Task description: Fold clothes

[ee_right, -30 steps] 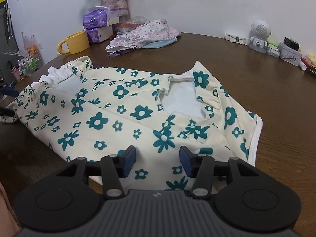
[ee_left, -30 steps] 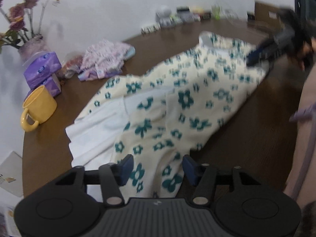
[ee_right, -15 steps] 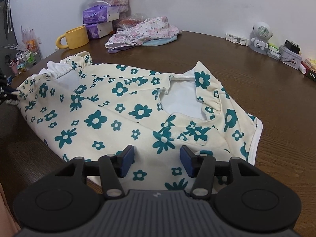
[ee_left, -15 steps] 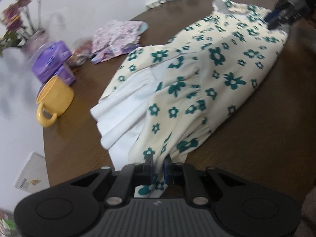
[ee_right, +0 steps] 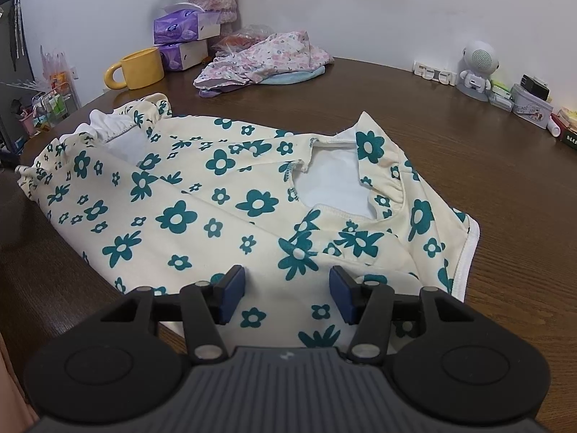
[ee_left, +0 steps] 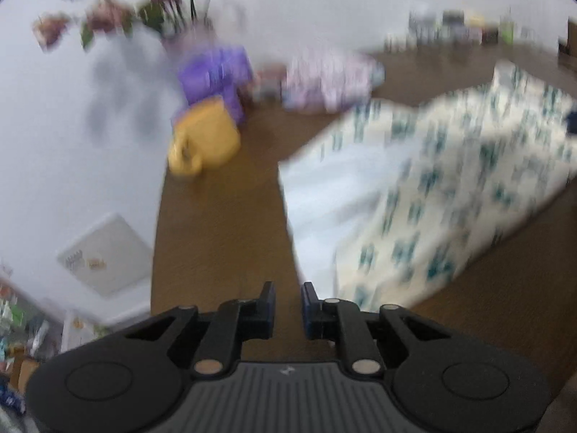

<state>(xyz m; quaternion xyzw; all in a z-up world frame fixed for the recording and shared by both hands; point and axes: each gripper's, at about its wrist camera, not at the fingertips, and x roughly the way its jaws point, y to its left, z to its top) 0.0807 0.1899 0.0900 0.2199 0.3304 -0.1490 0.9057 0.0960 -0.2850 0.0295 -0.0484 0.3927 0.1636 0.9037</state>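
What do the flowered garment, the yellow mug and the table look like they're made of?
Flowered garment: soft knit cloth, probably cotton jersey, matte; it drapes in folds, with stitched hems and gathered cuffs.
Yellow mug: likely glazed ceramic; thick wall and handle, smooth with a faint sheen.
Table: dark brown wood or wood-look veneer; visible grain lines with soft reflections. Which of the two cannot be told.

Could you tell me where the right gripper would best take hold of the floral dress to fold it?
Probably the near hem edge of the floral dress, right in front of the right gripper. Its jaws stand open over flat cloth; come in low from the near table edge, since the fabric lies thin and unwrinkled there, unlike the gathered neckline.
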